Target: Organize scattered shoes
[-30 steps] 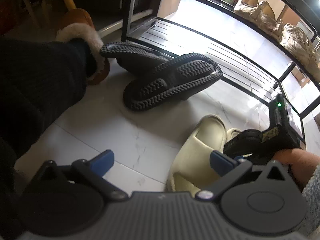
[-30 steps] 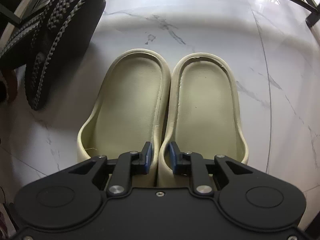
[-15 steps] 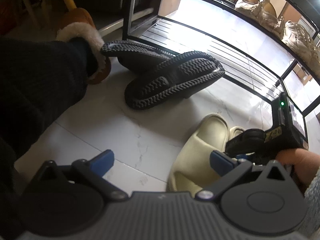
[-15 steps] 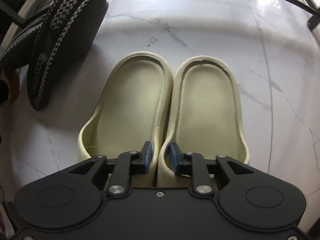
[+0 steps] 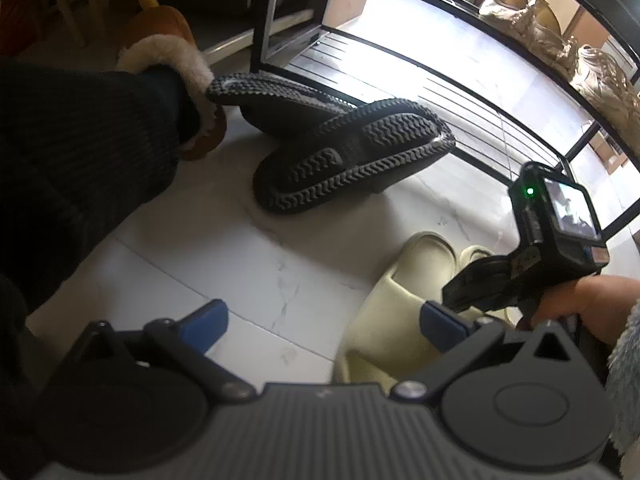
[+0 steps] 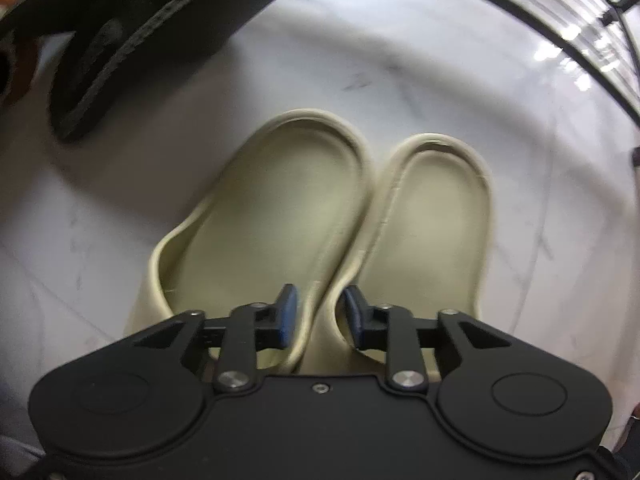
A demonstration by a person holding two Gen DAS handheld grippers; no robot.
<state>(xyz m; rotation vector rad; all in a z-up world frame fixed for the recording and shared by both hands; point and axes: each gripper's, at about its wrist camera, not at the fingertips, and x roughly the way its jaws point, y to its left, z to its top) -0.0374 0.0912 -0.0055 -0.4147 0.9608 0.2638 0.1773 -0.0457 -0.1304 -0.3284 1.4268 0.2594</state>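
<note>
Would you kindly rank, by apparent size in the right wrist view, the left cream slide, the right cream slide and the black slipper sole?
1. Left cream slide and right cream slide: alike.
2. Black slipper sole: cropped, farther, so unsure.

The two slides are showing a pale cream-beige, plain and unpatterned. The black slippers are showing dark soles cut with a chevron tread — rows of small zigzags. The floor is gleaming white with faint grey marble veining. The rack is showing black bars. A brown slipper is wearing a cream fleece trim. The right gripper is showing black with blue pads; the left gripper is showing dark grey — its pads blue too.
</note>
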